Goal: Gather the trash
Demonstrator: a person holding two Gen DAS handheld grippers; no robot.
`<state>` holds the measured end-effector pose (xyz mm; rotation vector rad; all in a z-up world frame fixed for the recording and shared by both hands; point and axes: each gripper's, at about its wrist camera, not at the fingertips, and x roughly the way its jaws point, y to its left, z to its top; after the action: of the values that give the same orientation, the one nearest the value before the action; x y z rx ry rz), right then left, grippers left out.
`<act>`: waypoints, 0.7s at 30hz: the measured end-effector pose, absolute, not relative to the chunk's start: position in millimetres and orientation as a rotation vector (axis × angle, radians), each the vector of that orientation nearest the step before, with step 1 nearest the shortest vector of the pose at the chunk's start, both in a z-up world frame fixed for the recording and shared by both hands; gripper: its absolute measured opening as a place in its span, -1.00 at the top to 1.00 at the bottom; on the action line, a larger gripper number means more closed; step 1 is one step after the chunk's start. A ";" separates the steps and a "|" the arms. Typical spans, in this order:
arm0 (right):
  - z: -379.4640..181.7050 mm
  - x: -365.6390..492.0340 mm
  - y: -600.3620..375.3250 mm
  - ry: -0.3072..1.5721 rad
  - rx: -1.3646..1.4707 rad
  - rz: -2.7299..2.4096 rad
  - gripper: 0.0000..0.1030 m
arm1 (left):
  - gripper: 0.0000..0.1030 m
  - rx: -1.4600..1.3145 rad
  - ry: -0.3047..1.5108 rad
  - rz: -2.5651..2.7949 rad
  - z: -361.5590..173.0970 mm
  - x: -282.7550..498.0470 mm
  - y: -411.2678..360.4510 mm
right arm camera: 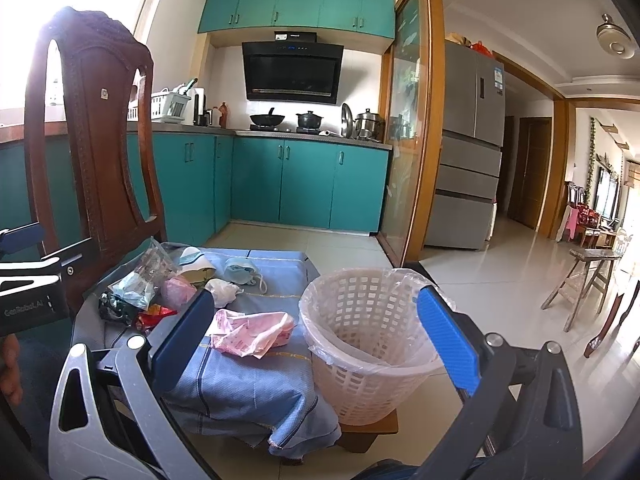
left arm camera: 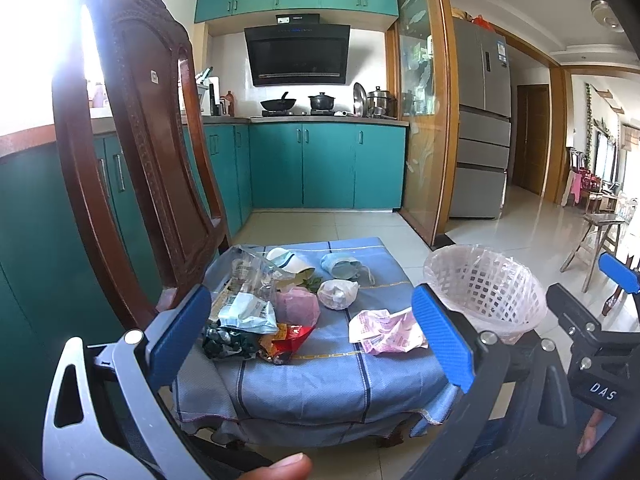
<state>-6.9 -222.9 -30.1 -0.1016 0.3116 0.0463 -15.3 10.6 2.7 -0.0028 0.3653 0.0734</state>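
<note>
A thumb tip (left arm camera: 288,465) sits at the bottom edge of the left view, behind the left tongs (left arm camera: 312,330), which gape wide and hold nothing. The right tongs (right arm camera: 316,338) are likewise spread and empty. The trash pile (left arm camera: 256,312) lies left of centre on the blue-clothed desk (left arm camera: 320,384), the pink wrapper (right arm camera: 252,330) nearer the lined basket (right arm camera: 360,344) at lower centre of the right view. The light basket stands on a small board just beside the desk and could tip if nudged; loose wrappers may slip from a shallow pinch. The wooden chair (left arm camera: 132,168) at left crowds the pile
</note>
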 end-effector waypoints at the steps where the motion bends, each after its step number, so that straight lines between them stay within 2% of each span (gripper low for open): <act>1: -30.1 -7.0 -223.6 0.311 -0.099 0.043 -0.94 | -0.94 0.000 0.365 0.080 2.7 -15.4 11.1; 21: -28.2 -9.7 -227.0 0.295 -0.098 0.010 -0.94 | -0.94 0.024 0.371 0.114 2.9 -14.5 10.0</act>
<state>-9.7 -227.0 -28.2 -0.0978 0.2952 0.0097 -14.5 10.0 2.9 0.0237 0.3707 0.1141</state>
